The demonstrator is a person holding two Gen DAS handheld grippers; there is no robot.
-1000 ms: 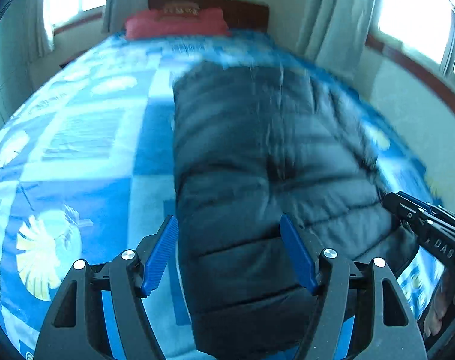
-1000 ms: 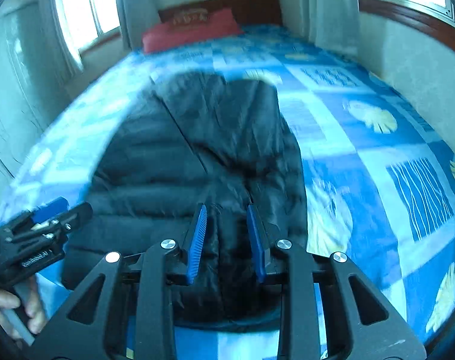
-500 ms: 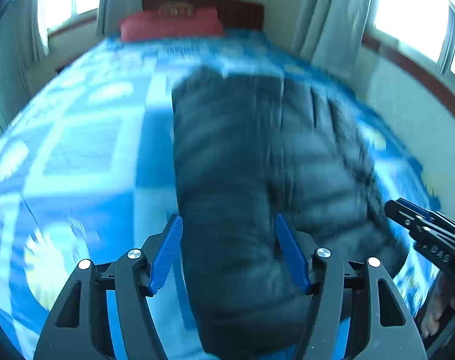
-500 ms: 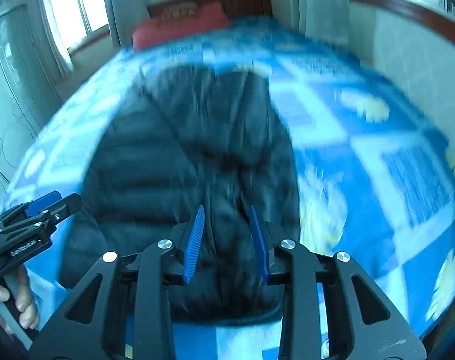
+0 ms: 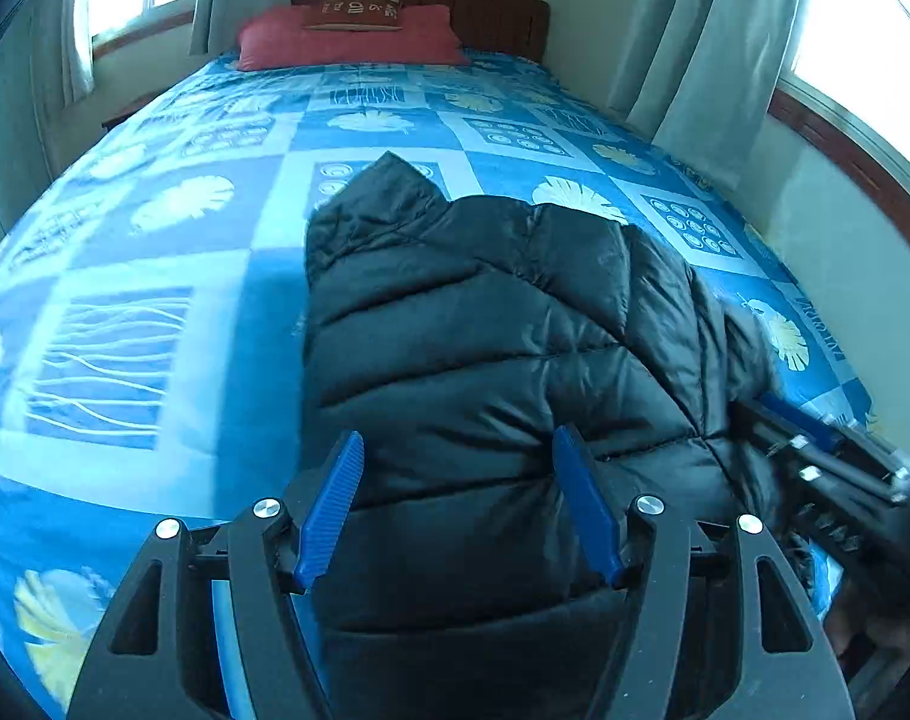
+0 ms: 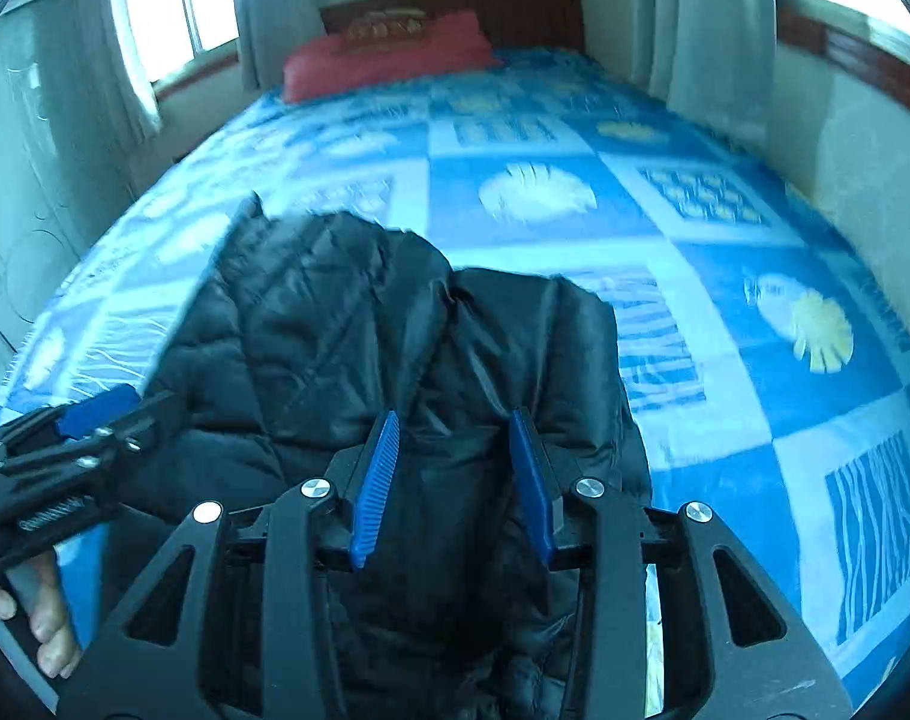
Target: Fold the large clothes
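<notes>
So the black puffer jacket is lying folded up on the bed, over the blue patterned cover. Left gripper hangs over its near edge with jaws opening, not pinching anything. Right gripper is the same, jaws spreading, jacket under them but not clamped.

Black quilted puffer jacket lies folded lengthwise on the bed.

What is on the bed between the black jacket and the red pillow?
Nothing: only bare blue bedspread lies between the jacket and the pillow, clearest in the left wrist view.
</notes>
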